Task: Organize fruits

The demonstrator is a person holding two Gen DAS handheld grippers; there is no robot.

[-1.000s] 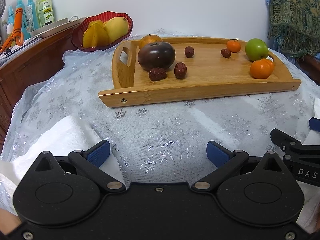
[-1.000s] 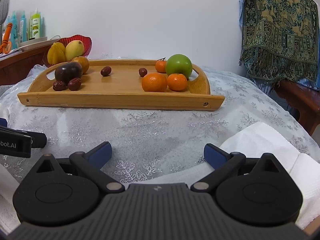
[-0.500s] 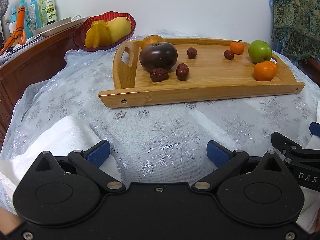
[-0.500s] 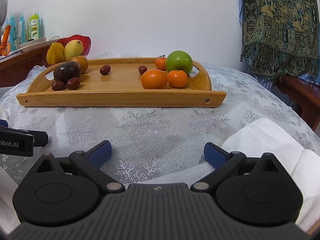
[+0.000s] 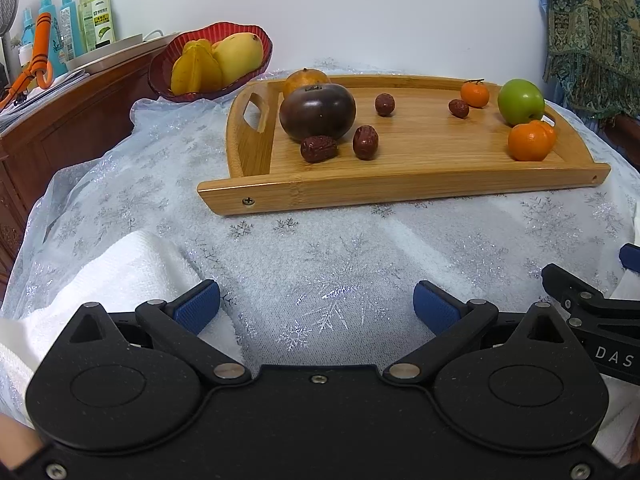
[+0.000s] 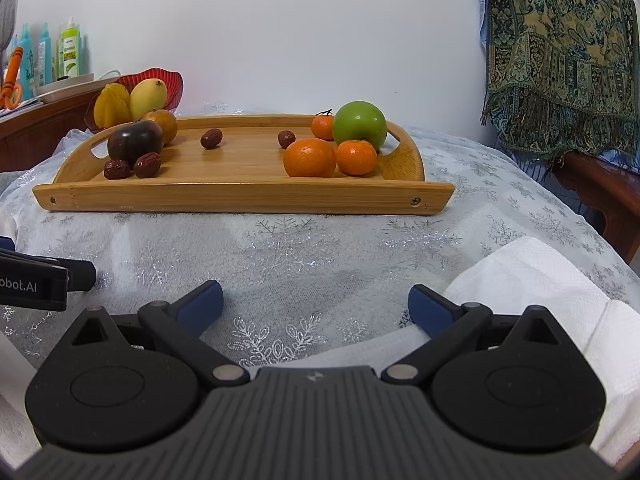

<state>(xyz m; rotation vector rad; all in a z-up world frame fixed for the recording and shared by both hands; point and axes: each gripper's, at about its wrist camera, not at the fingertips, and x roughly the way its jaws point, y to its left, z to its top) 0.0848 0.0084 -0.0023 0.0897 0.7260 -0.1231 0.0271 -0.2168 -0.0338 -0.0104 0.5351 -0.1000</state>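
A bamboo tray (image 5: 400, 194) (image 6: 240, 198) sits on the snowflake cloth. At its left end lie a dark purple fruit (image 5: 317, 111) (image 6: 135, 141), an orange-brown fruit (image 5: 306, 79) behind it and two red dates (image 5: 319, 149) (image 5: 365, 142); two more dates (image 5: 385, 104) (image 5: 459, 108) lie mid-tray. At its right end are a green apple (image 5: 521, 101) (image 6: 359, 124) and three mandarins (image 6: 309, 157) (image 6: 356, 157) (image 6: 322, 127). My left gripper (image 5: 316, 306) and right gripper (image 6: 314, 306) are open and empty, low over the cloth, well short of the tray.
A red bowl (image 5: 208, 92) (image 6: 170, 80) with a mango and starfruit stands behind the tray's left end by a wooden cabinet (image 5: 60, 120) with bottles. White towels (image 5: 132, 264) (image 6: 540, 284) lie near each gripper. A patterned shawl (image 6: 560, 52) hangs at right.
Both grippers have edged forward toward the tray and lifted slightly, so the tray looks a little larger. Both stay open. No fruit has moved.
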